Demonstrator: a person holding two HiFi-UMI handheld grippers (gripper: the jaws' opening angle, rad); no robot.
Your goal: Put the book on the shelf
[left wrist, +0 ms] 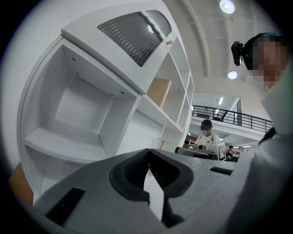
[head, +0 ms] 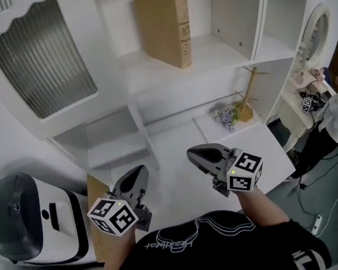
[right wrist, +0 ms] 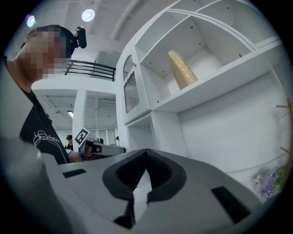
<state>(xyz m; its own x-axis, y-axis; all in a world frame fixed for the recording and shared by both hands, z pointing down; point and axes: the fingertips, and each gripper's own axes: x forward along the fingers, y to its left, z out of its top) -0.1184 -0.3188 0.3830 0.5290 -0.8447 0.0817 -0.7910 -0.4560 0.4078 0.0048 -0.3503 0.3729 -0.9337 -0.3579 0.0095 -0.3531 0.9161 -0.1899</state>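
A tan book [head: 164, 26] stands upright on a white shelf [head: 209, 51] of the cabinet; it also shows in the left gripper view as a tan book [left wrist: 159, 91] and in the right gripper view as a tan book [right wrist: 182, 69]. My left gripper [head: 138, 174] hangs low near my body, jaws shut on nothing. Level with it to the right, my right gripper [head: 198, 155] is likewise shut and empty. Both are well below and apart from the book.
A ribbed glass cabinet door [head: 41, 54] stands open at upper left. A lower shelf holds a small flower bunch [head: 227, 117] and a wooden stand [head: 247, 101]. A dark and white machine [head: 29, 217] sits at lower left. A person [head: 337, 111] sits at the right edge.
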